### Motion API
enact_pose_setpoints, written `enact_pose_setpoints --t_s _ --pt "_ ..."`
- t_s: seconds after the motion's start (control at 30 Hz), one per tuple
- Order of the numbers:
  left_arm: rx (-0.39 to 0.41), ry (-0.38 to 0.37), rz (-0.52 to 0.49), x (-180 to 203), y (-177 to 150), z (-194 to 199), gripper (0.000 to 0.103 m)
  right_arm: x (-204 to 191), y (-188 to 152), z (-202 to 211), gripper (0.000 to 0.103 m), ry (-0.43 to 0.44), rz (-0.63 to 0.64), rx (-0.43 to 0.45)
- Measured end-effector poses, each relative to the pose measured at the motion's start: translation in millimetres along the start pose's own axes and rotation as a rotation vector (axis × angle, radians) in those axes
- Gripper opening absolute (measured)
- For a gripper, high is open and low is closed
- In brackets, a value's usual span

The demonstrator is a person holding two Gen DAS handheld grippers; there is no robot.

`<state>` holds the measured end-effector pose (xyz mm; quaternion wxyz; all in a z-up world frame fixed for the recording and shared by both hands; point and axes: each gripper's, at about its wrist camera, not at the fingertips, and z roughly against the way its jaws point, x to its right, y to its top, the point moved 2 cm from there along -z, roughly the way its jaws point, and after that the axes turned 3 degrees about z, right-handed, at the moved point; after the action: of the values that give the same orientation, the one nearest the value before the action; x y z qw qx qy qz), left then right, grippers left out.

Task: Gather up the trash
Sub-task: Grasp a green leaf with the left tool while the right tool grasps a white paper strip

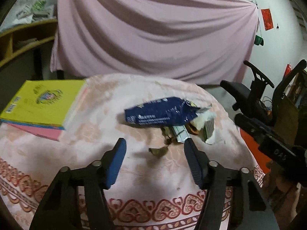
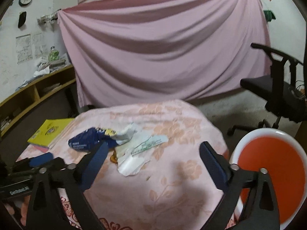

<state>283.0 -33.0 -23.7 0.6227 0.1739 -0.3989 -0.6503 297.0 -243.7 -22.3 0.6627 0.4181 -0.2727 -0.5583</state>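
A heap of trash lies on a table under a pink floral cloth [image 1: 92,159]. It holds a crumpled dark blue wrapper [image 1: 161,114], white paper and plastic scraps [image 1: 208,126] and a small brown scrap [image 1: 158,151]. My left gripper [image 1: 155,143] is open just short of the heap, with the brown scrap lying between its blue fingertips, untouched. In the right wrist view the blue wrapper [image 2: 90,140] and a torn white wrapper [image 2: 134,159] lie ahead. My right gripper [image 2: 154,147] stands wide open over them, its left fingertip in front of the blue wrapper. Nothing is held.
A yellow book [image 1: 44,103] on pink sheets sits at the table's left. A round red object with a white rim [image 2: 272,172] stands right of the table. A black office chair [image 2: 278,88] is behind it. A pink sheet [image 2: 163,48] hangs on the back wall.
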Motion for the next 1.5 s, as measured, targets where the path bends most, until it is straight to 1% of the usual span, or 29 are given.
enact_pose_setpoints --t_s 0.07,0.1,0.13,0.17,0.23,0.4,0.47,0.6,0.63,0.67,0.77,0.87,0.97,1.13,1.27,1.3,1.33,1.37,1.4,1.43,1.5 --pt "-0.026 -0.022 0.009 2 -1 -8 0.045 -1 -2 -7 0.082 0.017 -0.001 -0.037" --pt "-0.038 -0.028 0.013 2 1 -12 0.043 -1 -2 -9 0.076 0.028 -0.003 -0.051" --pt "-0.053 -0.036 0.016 2 2 -16 0.039 -1 -3 -11 0.069 0.04 -0.009 -0.064" --pt "-0.07 -0.043 0.018 4 2 -20 0.036 -1 -4 -12 0.067 0.048 -0.014 -0.072" --pt "-0.099 -0.046 0.019 5 3 -29 0.035 1 -6 -16 0.065 0.067 -0.03 -0.097" --pt "-0.112 -0.052 0.012 11 8 -39 0.034 1 -11 -28 0.062 0.119 -0.074 -0.162" --pt "-0.114 -0.056 0.022 11 10 -40 0.024 -1 -12 -30 0.061 0.126 -0.074 -0.171" --pt "-0.126 -0.062 0.037 8 12 -42 0.014 -2 -13 -30 0.061 0.135 -0.071 -0.177" --pt "-0.127 -0.062 0.041 8 13 -41 0.01 -2 -13 -30 0.061 0.136 -0.071 -0.179" --pt "-0.129 -0.064 0.047 7 13 -41 0.009 -2 -12 -30 0.061 0.137 -0.072 -0.179" --pt "-0.124 -0.068 0.063 4 13 -37 0.006 -3 -12 -30 0.061 0.142 -0.07 -0.182" --pt "-0.099 -0.084 0.092 0 13 -28 0.004 -4 -12 -30 0.061 0.147 -0.063 -0.185" --pt "-0.077 -0.071 0.114 -6 12 -21 0.004 -5 -12 -31 0.061 0.148 -0.055 -0.191" --pt "-0.075 -0.045 0.139 -13 11 -15 0.003 -16 -12 -36 0.061 0.105 -0.006 -0.218" --pt "-0.089 -0.051 0.142 -15 9 -15 0.003 -25 -11 -43 0.061 0.081 0.023 -0.236" --pt "-0.09 -0.052 0.139 -15 9 -14 0.003 -25 -11 -45 0.058 0.081 0.023 -0.238" --pt "-0.091 -0.054 0.135 -13 9 -14 0.003 -26 -12 -46 0.049 0.081 0.024 -0.241" --pt "-0.093 -0.057 0.129 -12 9 -14 0.003 -25 -12 -47 0.045 0.076 0.027 -0.245" --pt "-0.095 -0.058 0.123 -11 9 -13 0.003 -25 -12 -47 0.037 0.083 0.027 -0.248" --pt "-0.096 -0.062 0.117 -10 9 -13 0.003 -25 -13 -47 0.027 0.096 0.025 -0.251" --pt "-0.095 -0.072 0.109 -8 8 -11 0.003 -24 -14 -47 0.02 0.115 0.021 -0.254"
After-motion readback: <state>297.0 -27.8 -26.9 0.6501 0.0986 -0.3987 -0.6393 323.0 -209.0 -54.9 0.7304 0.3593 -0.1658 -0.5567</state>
